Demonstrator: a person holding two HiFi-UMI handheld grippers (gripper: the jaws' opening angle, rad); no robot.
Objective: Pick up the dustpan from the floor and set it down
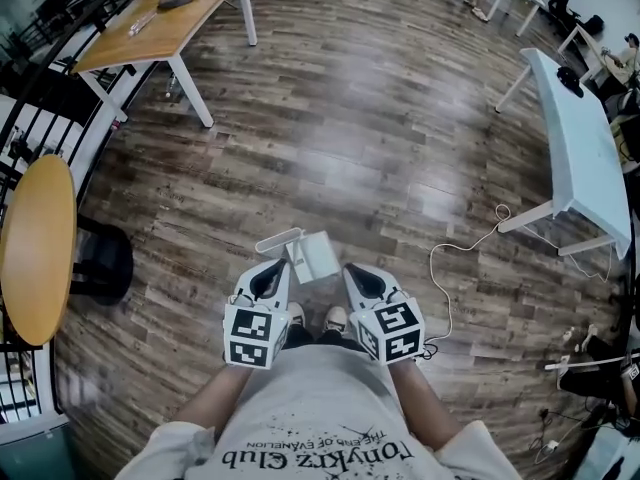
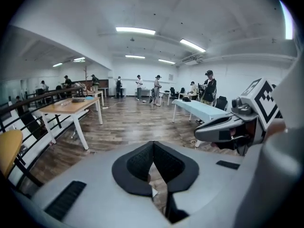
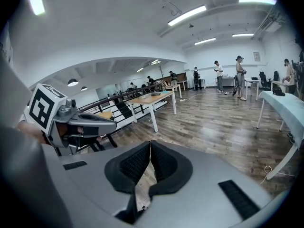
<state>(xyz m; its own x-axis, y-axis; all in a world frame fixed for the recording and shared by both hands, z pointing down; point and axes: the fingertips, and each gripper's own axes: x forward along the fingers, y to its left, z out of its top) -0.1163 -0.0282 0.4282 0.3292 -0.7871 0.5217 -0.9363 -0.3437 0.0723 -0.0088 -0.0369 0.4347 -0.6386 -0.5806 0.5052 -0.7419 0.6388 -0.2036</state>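
Well, the left gripper (image 1: 280, 268) and right gripper (image 1: 352, 271) both have jaws pressed together, with the white dustpan (image 1: 314, 256) showing between their tips.

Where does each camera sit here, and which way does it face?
Head view: on the person's head, facing steeply down at dustpan, left gripper, right gripper, shirt, shoes.
Left gripper view: on that gripper, along its shut fingers across the room; right gripper at right.
Right gripper view: on that gripper, along its shut fingers; left gripper at left.
Shared: both gripper views show the wooden table.
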